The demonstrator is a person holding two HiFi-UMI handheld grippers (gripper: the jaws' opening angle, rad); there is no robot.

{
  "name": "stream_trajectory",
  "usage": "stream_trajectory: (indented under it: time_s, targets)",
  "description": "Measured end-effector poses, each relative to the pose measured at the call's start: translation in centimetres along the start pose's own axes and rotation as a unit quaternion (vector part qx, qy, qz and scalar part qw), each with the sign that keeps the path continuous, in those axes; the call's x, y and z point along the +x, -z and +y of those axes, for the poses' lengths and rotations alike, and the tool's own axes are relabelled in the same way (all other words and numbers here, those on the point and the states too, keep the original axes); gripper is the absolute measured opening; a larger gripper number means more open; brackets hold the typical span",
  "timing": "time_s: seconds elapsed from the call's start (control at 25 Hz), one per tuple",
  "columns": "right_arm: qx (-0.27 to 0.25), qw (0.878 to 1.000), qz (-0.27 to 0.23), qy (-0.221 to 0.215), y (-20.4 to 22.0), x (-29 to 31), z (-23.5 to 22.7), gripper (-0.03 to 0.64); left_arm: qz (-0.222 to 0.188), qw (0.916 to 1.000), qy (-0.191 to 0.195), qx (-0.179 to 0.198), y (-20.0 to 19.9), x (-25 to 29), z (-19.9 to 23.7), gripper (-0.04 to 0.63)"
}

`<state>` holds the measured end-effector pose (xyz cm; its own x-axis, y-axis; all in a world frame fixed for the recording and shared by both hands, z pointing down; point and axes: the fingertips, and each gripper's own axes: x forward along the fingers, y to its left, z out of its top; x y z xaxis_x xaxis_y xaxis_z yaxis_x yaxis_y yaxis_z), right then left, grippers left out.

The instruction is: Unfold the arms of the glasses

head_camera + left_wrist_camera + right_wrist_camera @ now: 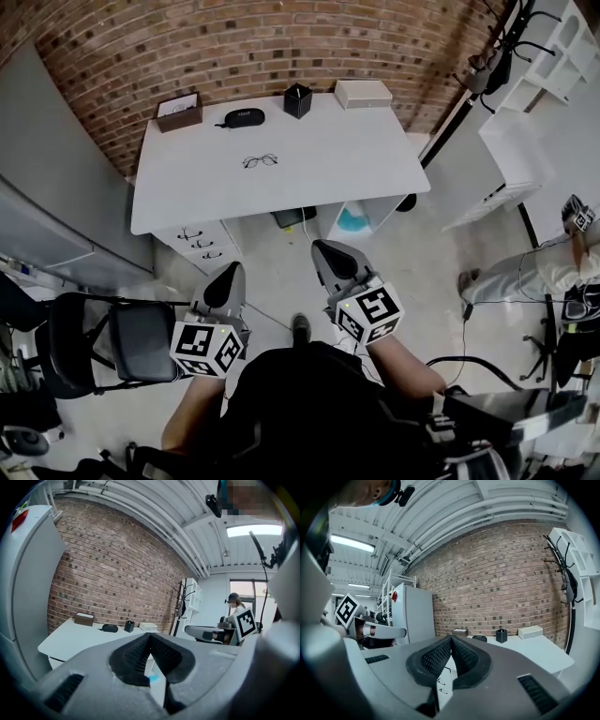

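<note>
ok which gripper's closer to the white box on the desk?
Right. The right gripper is short of the desk's front edge, almost straight below the white box in the head view; the left gripper sits farther left and farther back.

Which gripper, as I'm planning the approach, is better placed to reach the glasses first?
Left, narrowly: the glasses lie almost straight ahead of the left gripper; the right gripper sits further to their side. Both are shut, empty, short of the table.
</note>
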<state>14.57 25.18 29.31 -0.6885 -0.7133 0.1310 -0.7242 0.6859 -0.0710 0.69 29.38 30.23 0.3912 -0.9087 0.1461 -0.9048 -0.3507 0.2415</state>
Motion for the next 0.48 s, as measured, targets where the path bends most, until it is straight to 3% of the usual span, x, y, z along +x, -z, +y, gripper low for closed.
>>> stream_trajectory:
  time_s: [0.48]
  targets:
    - [-0.014, 0.999, 0.002, -0.046, -0.4, 3.8, -7.2, 0.005, 0.010, 0.9995, -0.029, 0.005, -1.2, 8.5, 0.3, 0.006]
